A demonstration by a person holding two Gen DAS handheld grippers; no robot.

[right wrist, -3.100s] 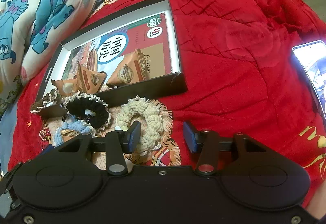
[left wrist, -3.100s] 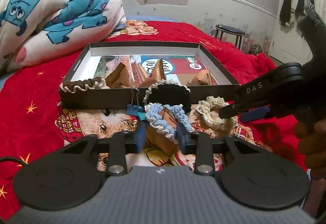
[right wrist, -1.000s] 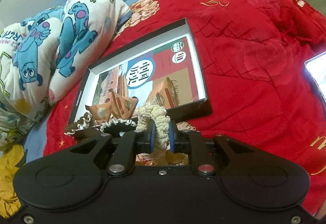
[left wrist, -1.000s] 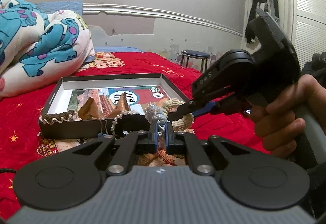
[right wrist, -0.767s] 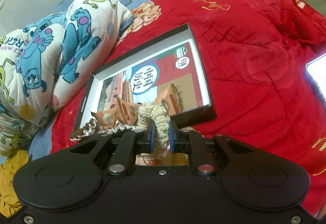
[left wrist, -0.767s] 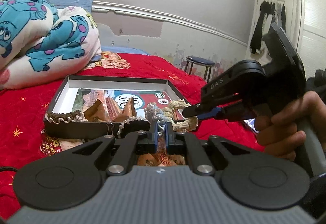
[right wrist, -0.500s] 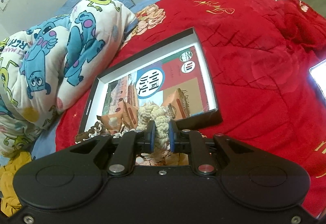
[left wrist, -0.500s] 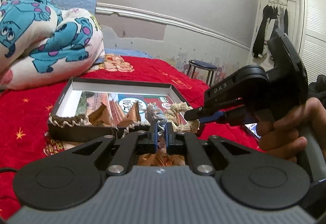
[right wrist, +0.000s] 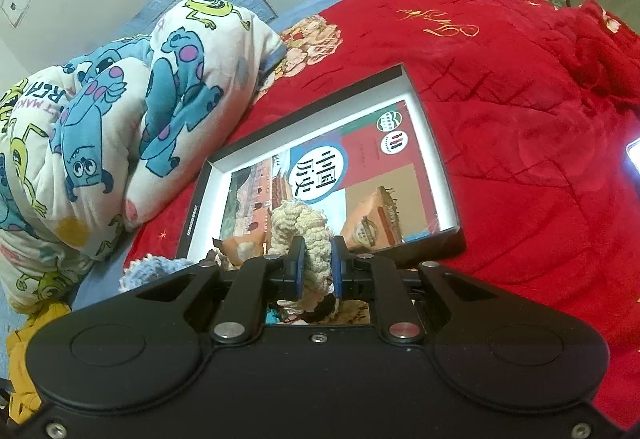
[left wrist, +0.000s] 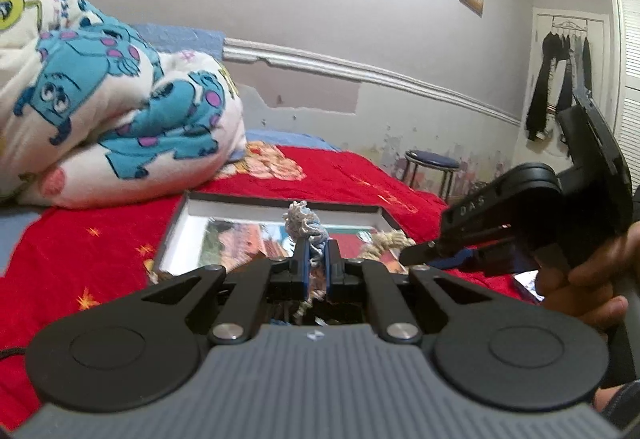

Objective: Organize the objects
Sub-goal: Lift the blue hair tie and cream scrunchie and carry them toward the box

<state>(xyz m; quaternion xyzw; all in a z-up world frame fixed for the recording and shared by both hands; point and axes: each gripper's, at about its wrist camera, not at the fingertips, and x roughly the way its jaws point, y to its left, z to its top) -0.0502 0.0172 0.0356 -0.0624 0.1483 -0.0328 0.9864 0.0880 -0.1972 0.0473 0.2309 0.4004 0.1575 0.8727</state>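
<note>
Nearest in each wrist view are the grippers, both pinching crocheted scrunchies. The left gripper (left wrist: 316,267) has its jaws pressed together on a pale blue scrunchie (left wrist: 305,229), whose frilled top stands up above the pads. The right gripper (right wrist: 316,265) clamps a cream scrunchie (right wrist: 301,225), a thick ribbed yarn loop arching up and leftward out of the jaws; in the left view that loop (left wrist: 385,241) hangs from the right gripper's tip over the box's near right corner. Both scrunchies are held up off the bed, above the near edge of the box (right wrist: 436,143). Judged from their look, they are light, soft and compressible, unlikely to slip or break, though a loop may snag or sag on release; a pinch across one bunched side of the ring, as here, suits them best. Under the right gripper a dark scrunchie (right wrist: 326,307) lies on the bed. Beyond, the shallow black box with white inner walls holds a printed card and folded paper packets (right wrist: 370,217). It rests on the red blanket (right wrist: 520,79), with a cartoon quilt (right wrist: 132,111) heaped at the far left.
</note>
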